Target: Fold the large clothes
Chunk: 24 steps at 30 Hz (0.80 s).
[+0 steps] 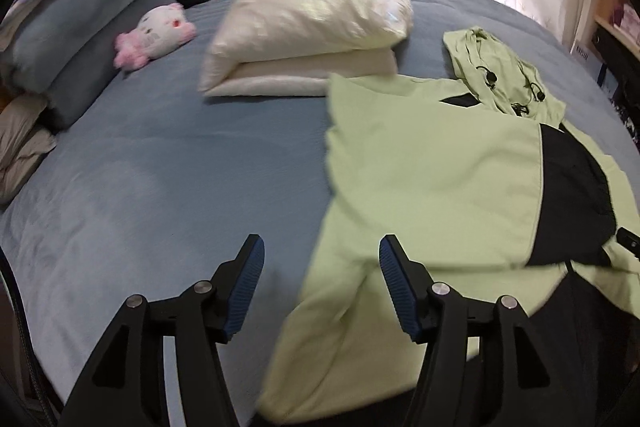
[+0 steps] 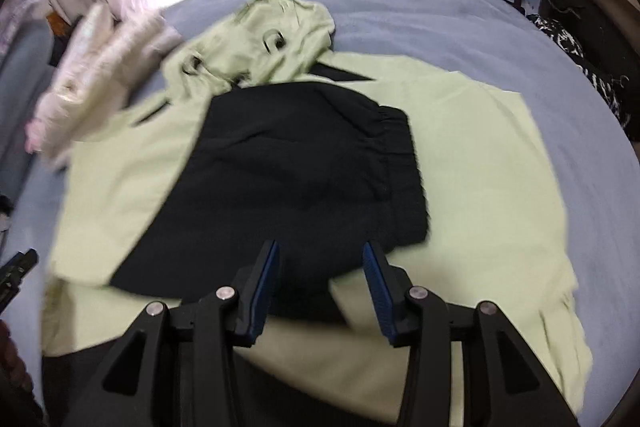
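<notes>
Jacket: one pale green hooded jacket [image 2: 472, 163] with black panels, spread flat on the bed, hood toward the curtains.
Bed: one, covered by a blue blanket [image 1: 160, 167].
Left gripper [image 1: 322, 247]: jaws apart, nothing between the pads, above the jacket's left edge and the blanket.
Right gripper [image 2: 320, 251]: jaws apart, empty, above a black panel.
Cream pillows [image 1: 308, 27]: two, stacked, just beside the jacket's shoulder.
Plush toy [image 1: 156, 35]: one, pink and white, near the blue cushions [image 1: 80, 27].
Blue cushions: two, stacked.

Pale green and black jacket [image 2: 460, 155], blue bedspread [image 1: 160, 167].
</notes>
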Each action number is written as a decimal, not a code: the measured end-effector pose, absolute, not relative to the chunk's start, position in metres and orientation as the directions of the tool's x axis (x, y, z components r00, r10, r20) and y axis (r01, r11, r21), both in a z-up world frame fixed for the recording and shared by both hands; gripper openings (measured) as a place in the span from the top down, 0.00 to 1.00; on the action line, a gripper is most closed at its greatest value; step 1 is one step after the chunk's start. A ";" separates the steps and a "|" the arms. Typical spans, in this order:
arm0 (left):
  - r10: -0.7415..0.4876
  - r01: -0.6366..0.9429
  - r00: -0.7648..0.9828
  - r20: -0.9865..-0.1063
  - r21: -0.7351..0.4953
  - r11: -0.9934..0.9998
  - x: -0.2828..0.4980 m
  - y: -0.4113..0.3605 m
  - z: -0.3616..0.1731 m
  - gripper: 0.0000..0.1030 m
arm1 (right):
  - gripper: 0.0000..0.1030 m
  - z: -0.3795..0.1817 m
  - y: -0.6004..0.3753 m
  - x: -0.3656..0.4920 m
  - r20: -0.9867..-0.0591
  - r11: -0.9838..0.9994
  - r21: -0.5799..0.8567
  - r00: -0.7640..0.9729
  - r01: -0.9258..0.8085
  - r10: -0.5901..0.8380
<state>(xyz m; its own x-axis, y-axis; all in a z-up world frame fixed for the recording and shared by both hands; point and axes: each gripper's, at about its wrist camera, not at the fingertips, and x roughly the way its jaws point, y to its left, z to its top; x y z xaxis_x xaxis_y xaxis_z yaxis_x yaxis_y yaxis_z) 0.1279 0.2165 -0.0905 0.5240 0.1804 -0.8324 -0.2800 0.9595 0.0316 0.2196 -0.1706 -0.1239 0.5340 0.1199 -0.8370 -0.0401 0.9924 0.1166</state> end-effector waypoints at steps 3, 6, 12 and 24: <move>0.162 -0.282 0.519 -0.839 0.012 0.959 0.093 0.234 -0.080 0.43 | 0.57 -0.100 -0.175 0.182 -0.817 0.994 0.085 0.565 -0.072 0.111; 0.114 -0.272 0.508 -0.854 -0.033 0.962 0.051 0.250 -0.076 0.43 | 0.57 -0.078 -0.188 0.138 -0.799 0.990 0.102 0.585 -0.094 0.138; 0.013 -0.222 0.489 -0.872 -0.110 0.969 -0.017 0.268 -0.083 0.43 | 0.56 -0.060 -0.222 0.071 -0.778 0.989 0.127 0.611 -0.074 0.146; -0.213 -0.104 0.434 -0.875 -0.284 0.953 -0.088 0.272 -0.129 0.42 | 0.55 -0.082 -0.309 -0.021 -0.823 0.991 0.135 0.559 0.017 0.103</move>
